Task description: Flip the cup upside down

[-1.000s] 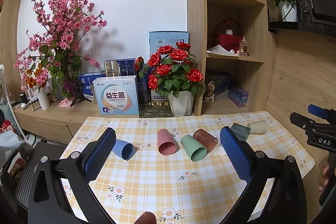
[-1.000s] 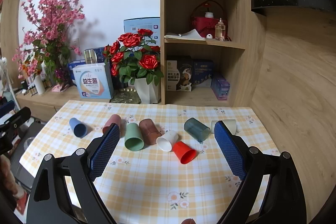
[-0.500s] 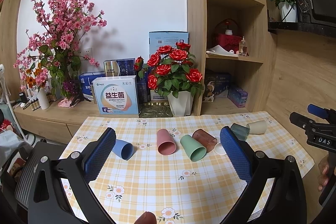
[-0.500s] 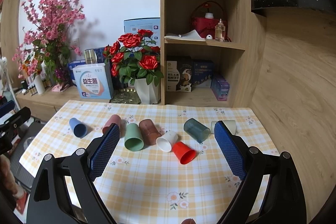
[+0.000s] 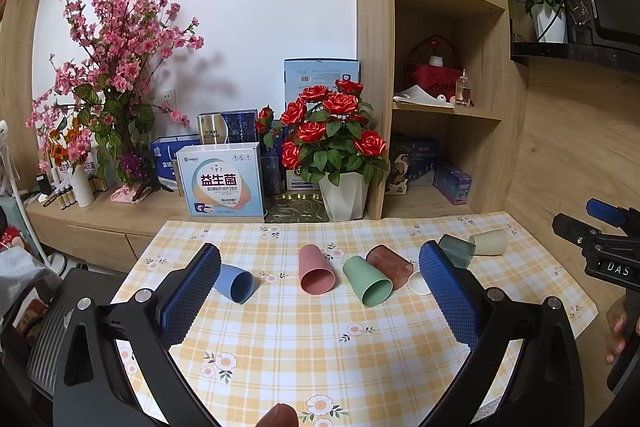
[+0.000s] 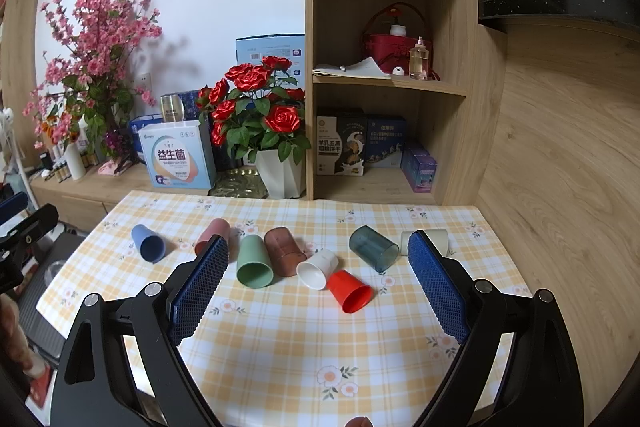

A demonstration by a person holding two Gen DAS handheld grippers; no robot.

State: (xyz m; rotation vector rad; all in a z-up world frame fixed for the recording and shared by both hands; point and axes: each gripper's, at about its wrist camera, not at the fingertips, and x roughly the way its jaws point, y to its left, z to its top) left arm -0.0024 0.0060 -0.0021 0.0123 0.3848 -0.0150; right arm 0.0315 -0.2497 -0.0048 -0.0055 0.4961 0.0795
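The worktop (image 6: 280, 331) wears a smooth, faintly glossy checked cloth printed with flowers. Matt plastic makes the green cup (image 6: 254, 261), while the brown cup (image 6: 285, 251) and teal cup (image 6: 374, 248) look translucent. The right tool (image 6: 316, 291) has black plastic arms and blue pads (image 6: 438, 291) with a rough diamond texture. The shelf unit (image 6: 452, 107) is pale wood grain.

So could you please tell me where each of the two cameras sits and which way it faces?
Left wrist: on the left gripper, facing the shelves across the yellow checked tablecloth; its open blue-padded fingers show.
Right wrist: on the right gripper, further right, facing likewise; its open fingers show.
Shared: the lying green plastic cup and red rose pot.
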